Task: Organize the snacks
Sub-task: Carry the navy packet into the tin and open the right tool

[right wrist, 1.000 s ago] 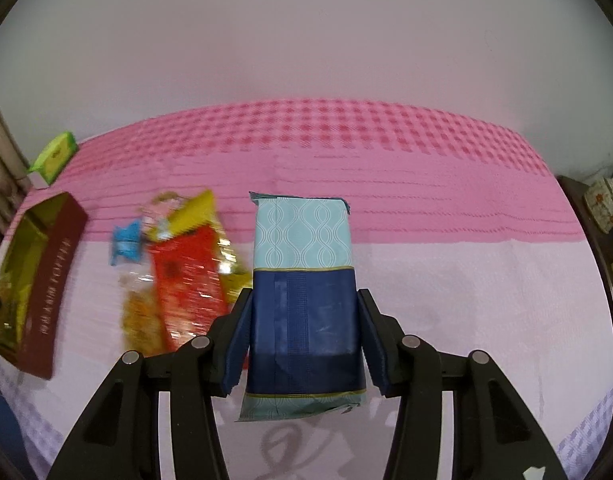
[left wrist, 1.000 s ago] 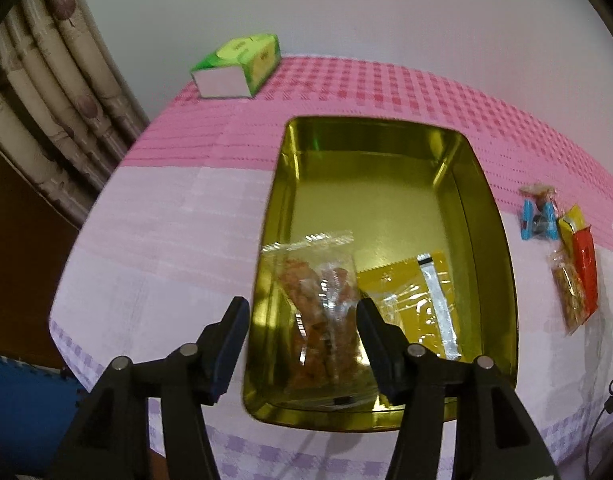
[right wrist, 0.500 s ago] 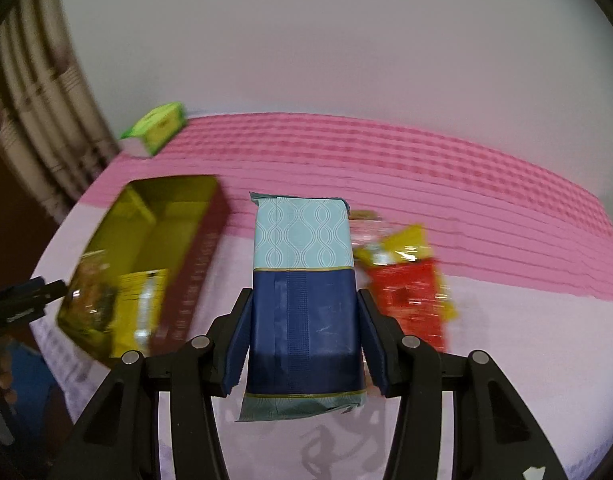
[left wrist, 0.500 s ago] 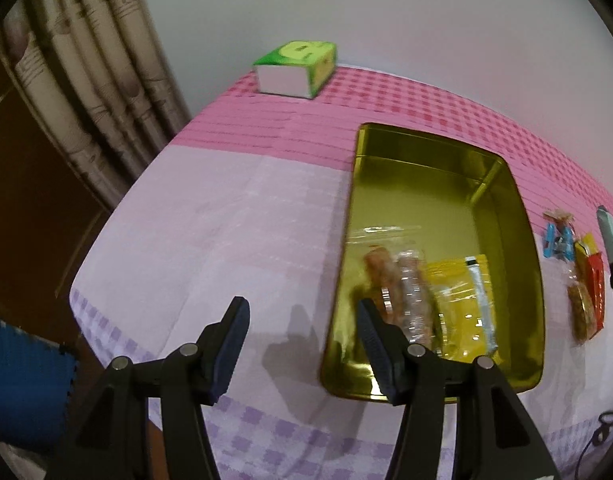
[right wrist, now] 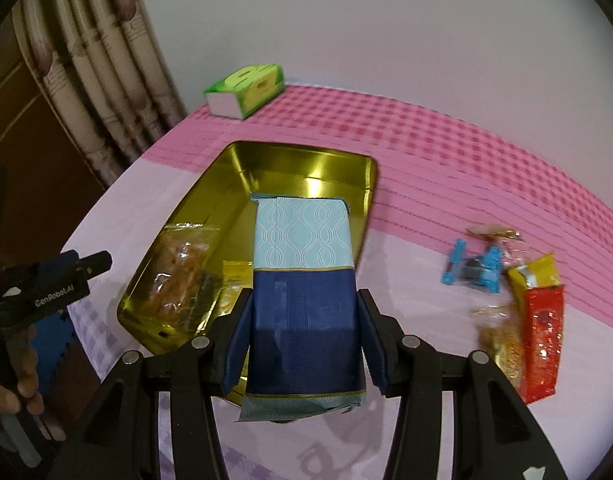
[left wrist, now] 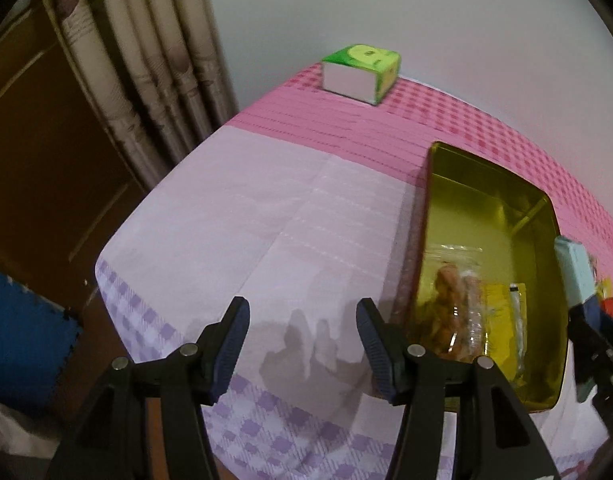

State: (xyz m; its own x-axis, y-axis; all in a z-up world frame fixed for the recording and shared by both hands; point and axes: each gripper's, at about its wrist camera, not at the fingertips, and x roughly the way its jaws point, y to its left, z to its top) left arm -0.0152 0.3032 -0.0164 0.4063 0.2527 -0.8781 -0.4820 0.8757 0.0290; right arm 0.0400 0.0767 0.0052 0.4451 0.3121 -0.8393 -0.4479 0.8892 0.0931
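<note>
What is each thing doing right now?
Left hand-held gripper: open, empty.
Right hand-held gripper: shut on blue packet, above tin.
Gold tin: lidless, two snacks inside.
Clear snack bag: lying in tin.
Yellow packet: lying in tin.
Red packet: on table.

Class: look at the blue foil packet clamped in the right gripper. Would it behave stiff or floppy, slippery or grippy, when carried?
The blue foil packet juts straight beyond the right gripper without drooping, so it is probably fairly stiff. Its glossy wrapper may be slippery. Its crimped end looks easily crushed.
</note>
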